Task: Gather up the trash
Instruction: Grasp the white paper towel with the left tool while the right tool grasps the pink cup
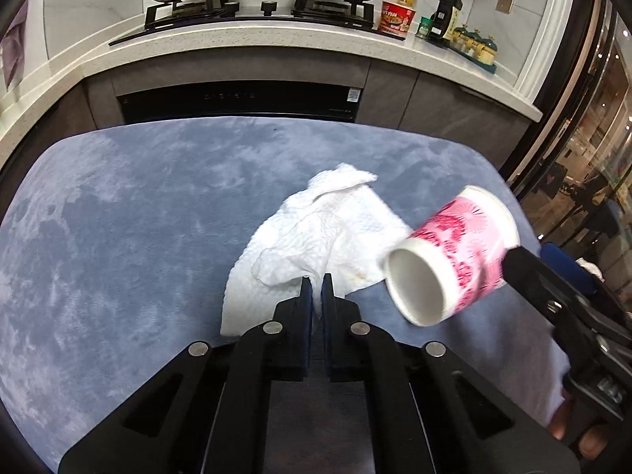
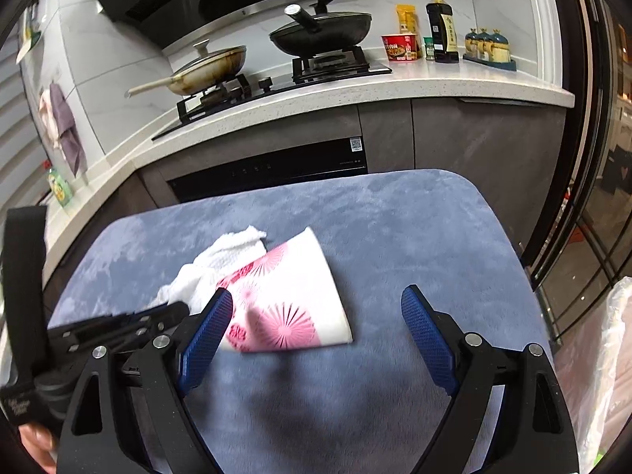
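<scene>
Crumpled white paper towel (image 1: 316,233), frame centre on blue mat (image 1: 118,217), is pinched by closed left gripper (image 1: 316,290). Pink-patterned paper cup (image 2: 284,300) lies between wide-open right gripper (image 2: 316,312) fingers, ungripped. Nothing binned yet.

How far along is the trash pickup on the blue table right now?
Nothing looks collected yet. In hand: the left gripper is shut on the white paper towel, which lies on the blue table. Left: the pink paper cup lies on its side, the open right gripper at it.
</scene>
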